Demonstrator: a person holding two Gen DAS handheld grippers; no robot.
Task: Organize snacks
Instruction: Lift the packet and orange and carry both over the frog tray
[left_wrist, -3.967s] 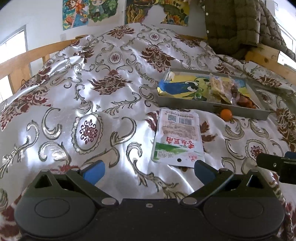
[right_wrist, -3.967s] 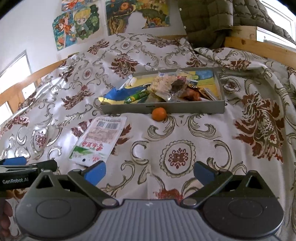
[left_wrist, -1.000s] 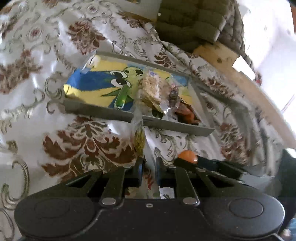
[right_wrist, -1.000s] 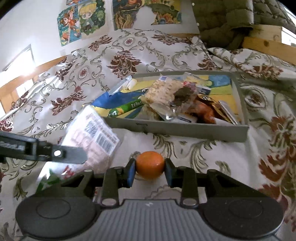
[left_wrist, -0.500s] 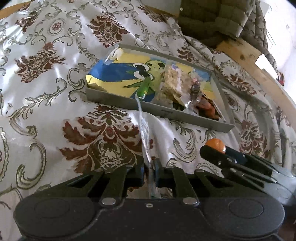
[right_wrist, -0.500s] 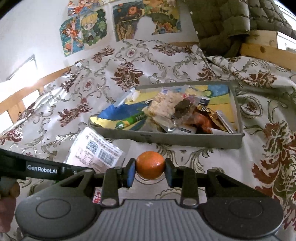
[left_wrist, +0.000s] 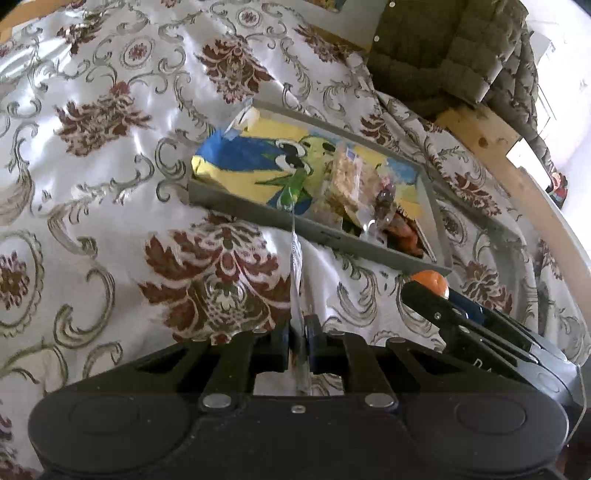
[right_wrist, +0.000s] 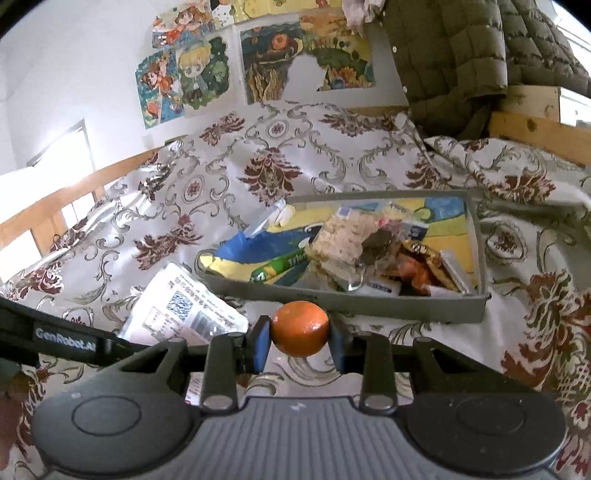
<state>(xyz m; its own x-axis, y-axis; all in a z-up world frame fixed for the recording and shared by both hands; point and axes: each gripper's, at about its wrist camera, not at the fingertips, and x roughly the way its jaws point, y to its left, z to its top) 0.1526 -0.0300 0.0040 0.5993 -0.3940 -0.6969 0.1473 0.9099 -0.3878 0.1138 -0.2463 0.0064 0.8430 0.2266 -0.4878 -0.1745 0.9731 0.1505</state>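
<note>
My left gripper (left_wrist: 298, 334) is shut on a flat white snack packet (left_wrist: 295, 266), held edge-on above the bedspread in front of the grey tray (left_wrist: 258, 216). The packet's barcode side shows in the right wrist view (right_wrist: 184, 310). My right gripper (right_wrist: 299, 341) is shut on a small orange (right_wrist: 300, 328), held above the bed just before the tray's front wall (right_wrist: 369, 301). The orange also shows in the left wrist view (left_wrist: 430, 280). The tray holds several snacks on a yellow and blue cartoon bag (right_wrist: 258, 254).
The tray lies on a bed with a shiny white and maroon patterned cover (left_wrist: 92, 155). A wooden bed rail (right_wrist: 532, 129) and an olive quilted jacket (right_wrist: 461, 55) are behind it. Posters (right_wrist: 184, 81) hang on the wall.
Four seconds ago both grippers were open, and the packet and orange lay on the bed. Now each is gripped and lifted. Over the last second both grippers rose slightly toward the tray.
</note>
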